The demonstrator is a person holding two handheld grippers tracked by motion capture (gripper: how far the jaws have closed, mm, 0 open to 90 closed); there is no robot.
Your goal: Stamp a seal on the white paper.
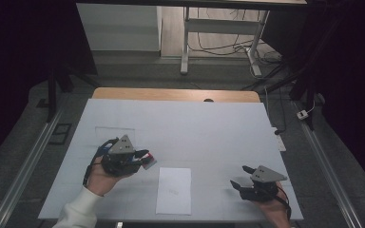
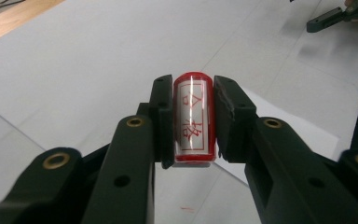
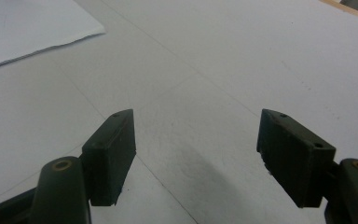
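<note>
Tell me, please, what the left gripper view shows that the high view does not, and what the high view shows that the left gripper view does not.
Left gripper view: red characters inside a red frame on the face of the stamp, and how the left gripper presses on its two sides. A red mark lies on the table below it.

High view: the person's white sleeve, the whole sheet of paper, the wooden table edge and cables on the floor.

Both: the stamp in the left gripper, the open right gripper, the paper and the white table top.

The bench [image 1: 199, 123], wooden at its far edge, wears a pale cover on which a white paper sheet [image 1: 174, 190] lies flat near the front.
</note>
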